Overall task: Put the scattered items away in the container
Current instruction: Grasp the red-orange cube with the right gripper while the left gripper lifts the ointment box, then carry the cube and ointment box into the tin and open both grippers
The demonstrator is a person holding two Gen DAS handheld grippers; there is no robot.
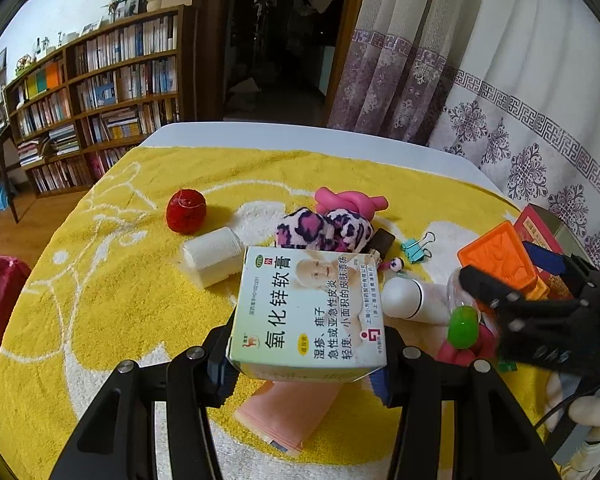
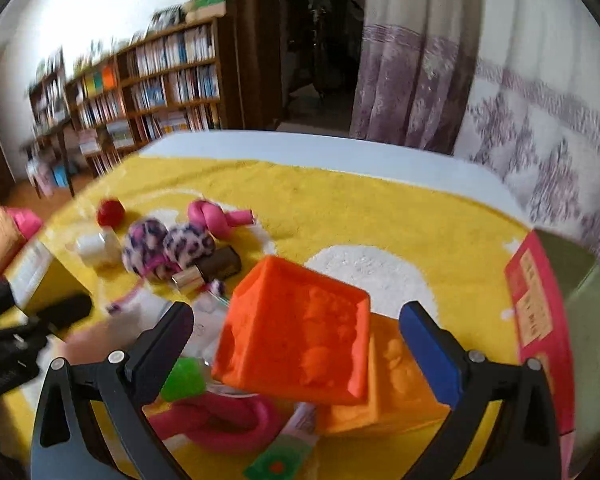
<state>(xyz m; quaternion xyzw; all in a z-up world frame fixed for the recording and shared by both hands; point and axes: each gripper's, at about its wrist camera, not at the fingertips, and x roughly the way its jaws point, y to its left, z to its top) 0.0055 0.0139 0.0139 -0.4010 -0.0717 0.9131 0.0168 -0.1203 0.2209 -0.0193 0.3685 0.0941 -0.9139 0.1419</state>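
Note:
My left gripper (image 1: pixel 304 364) is shut on a white and green ointment box (image 1: pixel 308 304), held above the yellow towel (image 1: pixel 100 320). My right gripper (image 2: pixel 294 320) stands open, with an orange embossed cube (image 2: pixel 296 332) tilted between its fingers; the blue right pad (image 2: pixel 432 352) is clear of the cube. A second, paler orange cube (image 2: pixel 396 396) lies under it. In the left wrist view the right gripper (image 1: pixel 516 276) sits at the right over that orange cube (image 1: pixel 496 256). A red-sided box (image 2: pixel 540 320) with an open top stands at the right edge.
On the towel lie a red yarn ball (image 1: pixel 186 211), a white roll (image 1: pixel 212 256), leopard-print plush balls (image 1: pixel 324 232), a knotted pink tube (image 1: pixel 350 200), a teal binder clip (image 1: pixel 416 248), a white bottle (image 1: pixel 412 300), a green blob (image 1: pixel 463 327) and a pink pouch (image 1: pixel 288 412). Bookshelves stand behind on the left.

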